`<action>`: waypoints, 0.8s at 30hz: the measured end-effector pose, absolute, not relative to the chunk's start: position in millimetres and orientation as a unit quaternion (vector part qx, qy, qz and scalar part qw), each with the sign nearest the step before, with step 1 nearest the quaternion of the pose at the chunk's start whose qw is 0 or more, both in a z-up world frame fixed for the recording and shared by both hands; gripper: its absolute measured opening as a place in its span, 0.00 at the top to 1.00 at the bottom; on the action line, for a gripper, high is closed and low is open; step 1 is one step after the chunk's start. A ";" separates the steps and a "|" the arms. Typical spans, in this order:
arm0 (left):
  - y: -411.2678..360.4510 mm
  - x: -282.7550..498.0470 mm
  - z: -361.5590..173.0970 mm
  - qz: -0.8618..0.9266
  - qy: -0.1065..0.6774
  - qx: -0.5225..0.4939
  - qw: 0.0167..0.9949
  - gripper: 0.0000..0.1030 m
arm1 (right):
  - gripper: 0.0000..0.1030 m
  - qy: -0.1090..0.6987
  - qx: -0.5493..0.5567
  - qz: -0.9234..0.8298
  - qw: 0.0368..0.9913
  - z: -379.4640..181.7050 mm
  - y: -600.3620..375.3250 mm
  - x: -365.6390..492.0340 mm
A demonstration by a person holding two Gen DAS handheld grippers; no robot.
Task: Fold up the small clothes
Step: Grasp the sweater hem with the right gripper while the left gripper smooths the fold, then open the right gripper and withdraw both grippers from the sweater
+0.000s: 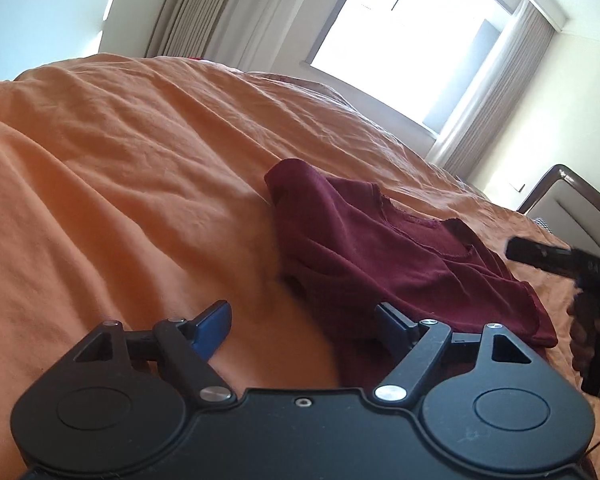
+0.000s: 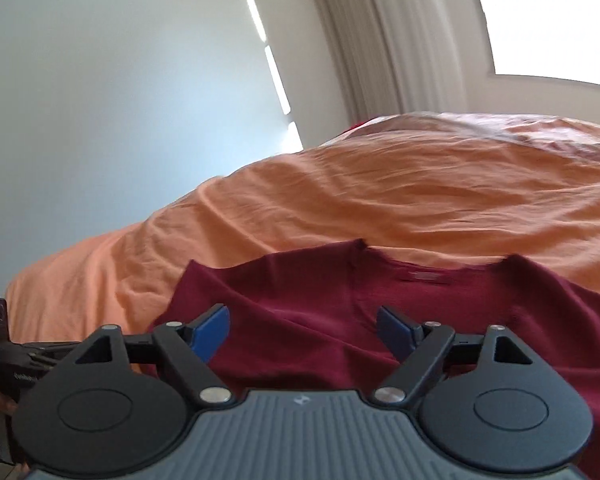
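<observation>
Orange bedding (image 1: 120, 152) covers the bed in both views, creased throughout, with pale curtains (image 1: 204, 12) and a bright window (image 1: 400, 40) behind it.

Left tool (image 1: 302, 326): jaws stand wide apart, blue pads (image 1: 214, 330) visible, nothing between them and nothing gripped. It is angled downward over the bed. The left pad sits above bare bedding; the right pad sits at the near edge of the garment, contact not determinable.

Right tool (image 2: 303, 330): jaws likewise spread wide, with cloth lying beneath the gap but no pad pressing on it. It points downward over the garment's middle. From the left wrist view, the right tool's dark body appears at the right edge, blurred, with part of a hand (image 1: 584, 344) wrapped around it.

Maroon shirt (image 2: 340, 304): lies on the bedding, partly folded, neckline (image 2: 426, 270) toward the far side of the bed. In the left wrist view one side is bunched and raised into a peak, while the other side lies flatter toward the right tool.

Beyond the bed, at the right of the left wrist view, a dark-framed chair (image 1: 572, 204) stands beside the wall.
</observation>
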State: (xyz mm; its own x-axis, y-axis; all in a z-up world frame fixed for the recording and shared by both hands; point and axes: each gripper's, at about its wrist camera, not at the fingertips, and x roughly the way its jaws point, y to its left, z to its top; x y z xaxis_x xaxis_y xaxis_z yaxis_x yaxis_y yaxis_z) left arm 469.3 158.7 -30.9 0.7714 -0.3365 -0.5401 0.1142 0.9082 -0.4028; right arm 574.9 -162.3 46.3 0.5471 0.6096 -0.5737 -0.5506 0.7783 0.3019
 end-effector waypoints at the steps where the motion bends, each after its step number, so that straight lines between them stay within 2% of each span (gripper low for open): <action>1: 156.8 468.3 -30.8 -0.122 0.311 -0.169 0.927 0.23 | 0.24 0.352 0.044 0.344 0.869 45.8 -142.2 587.9; 4: 152.0 466.9 -26.9 -0.136 0.296 -0.151 0.933 0.25 | 0.45 0.374 0.029 0.377 0.847 45.0 -86.4 617.5; 8: 142.4 471.5 -22.0 -0.137 0.295 -0.072 0.943 0.26 | 0.44 0.408 -0.006 0.400 0.821 33.8 -28.4 640.4; 9: 141.5 473.5 -22.4 -0.141 0.297 -0.063 0.942 0.26 | 0.49 0.416 -0.023 0.396 0.818 30.5 -17.9 642.6; 10: 142.3 476.2 -23.4 -0.146 0.301 -0.059 0.940 0.27 | 0.75 0.419 -0.044 0.392 0.818 26.9 -10.0 642.1; 11: 142.9 479.0 -24.2 -0.146 0.304 -0.059 0.939 0.30 | 0.93 0.414 -0.058 0.390 0.820 25.6 -4.3 640.1; 18: 141.5 494.7 -23.8 -0.172 0.291 -0.073 0.938 0.49 | 0.95 0.350 -0.029 0.365 0.862 43.7 -26.9 633.0; 20: 139.9 498.1 -22.1 -0.186 0.287 -0.082 0.936 0.75 | 0.95 0.342 -0.022 0.362 0.867 49.6 -32.5 637.3; 23: 140.6 501.8 -19.3 -0.173 0.281 -0.097 0.939 0.91 | 0.95 0.331 -0.026 0.360 0.872 57.3 -32.7 640.7; 24: 142.0 501.3 -18.1 -0.170 0.279 -0.104 0.939 0.92 | 0.95 0.323 -0.028 0.359 0.875 59.8 -32.3 640.3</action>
